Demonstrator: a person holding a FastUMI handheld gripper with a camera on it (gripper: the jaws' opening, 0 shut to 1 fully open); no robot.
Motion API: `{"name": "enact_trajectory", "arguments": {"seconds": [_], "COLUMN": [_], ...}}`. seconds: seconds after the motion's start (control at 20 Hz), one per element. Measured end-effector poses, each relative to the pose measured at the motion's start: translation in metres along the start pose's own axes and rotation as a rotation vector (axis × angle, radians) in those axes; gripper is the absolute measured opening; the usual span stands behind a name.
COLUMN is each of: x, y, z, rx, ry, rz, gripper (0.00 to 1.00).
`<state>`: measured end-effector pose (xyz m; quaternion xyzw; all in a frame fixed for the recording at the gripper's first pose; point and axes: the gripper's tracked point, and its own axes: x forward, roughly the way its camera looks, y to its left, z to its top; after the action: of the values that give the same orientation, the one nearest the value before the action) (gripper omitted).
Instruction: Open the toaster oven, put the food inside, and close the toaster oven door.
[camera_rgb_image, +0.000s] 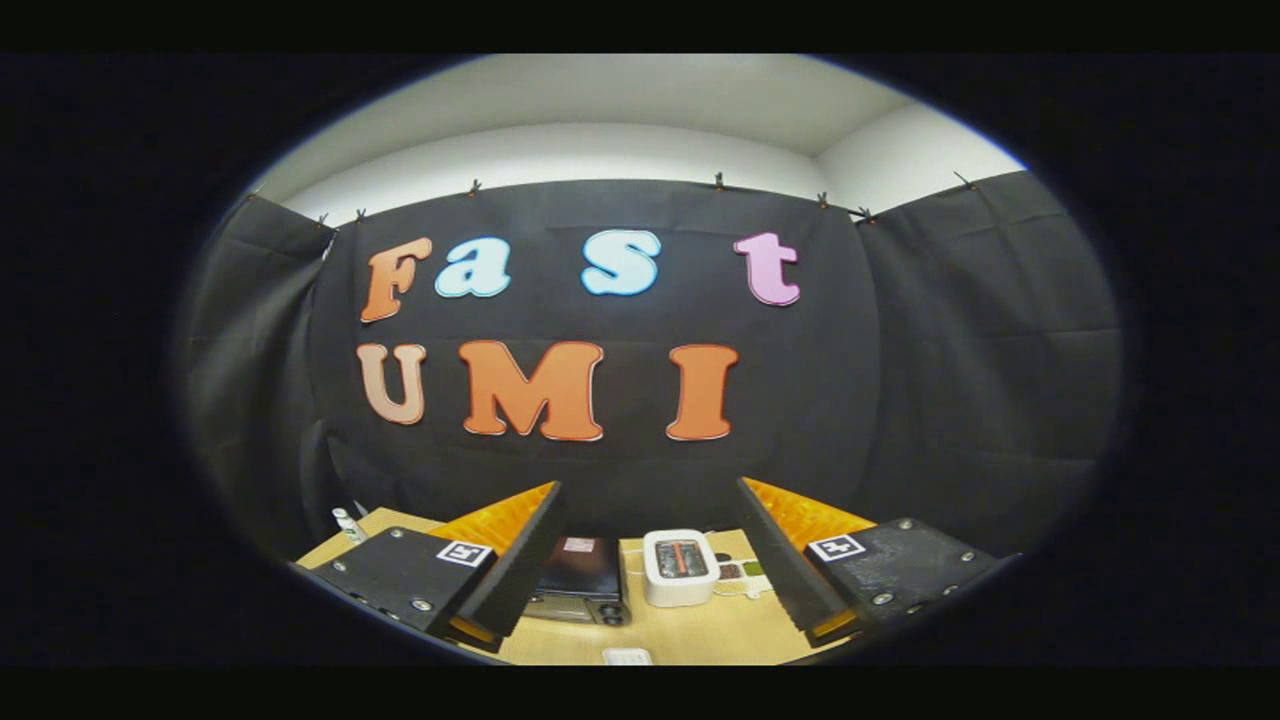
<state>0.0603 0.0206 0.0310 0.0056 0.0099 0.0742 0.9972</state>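
My gripper (650, 560) is held high above a wooden table (690, 630), its two fingers (520, 570) spread wide apart with nothing between them. Far below, between the fingers, sits a dark toaster oven (580, 580) seen from above, its door looking shut, partly hidden behind the left finger. To its right stands a white slot toaster (680, 567) with a reddish inside. Small food pieces (742, 572) lie on a light mat just right of the white toaster, close to the right finger.
A small white object (627, 656) lies near the table's front edge. A small white bottle (347, 524) stands at the table's far left corner. The black cloth wall rises behind the table.
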Motion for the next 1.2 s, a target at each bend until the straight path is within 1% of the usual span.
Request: {"name": "enact_trajectory", "arguments": {"seconds": [0.3, 0.7, 1.2], "x": [-0.012, 0.004, 0.016], "y": [0.006, 0.015, 0.016], "z": [0.010, -0.007, -0.011], "rx": [0.052, 0.031, 0.048], "ry": [-0.040, -0.017, -0.013], "rz": [0.052, 0.057, 0.055], "gripper": [0.99, 0.99, 0.99]}}
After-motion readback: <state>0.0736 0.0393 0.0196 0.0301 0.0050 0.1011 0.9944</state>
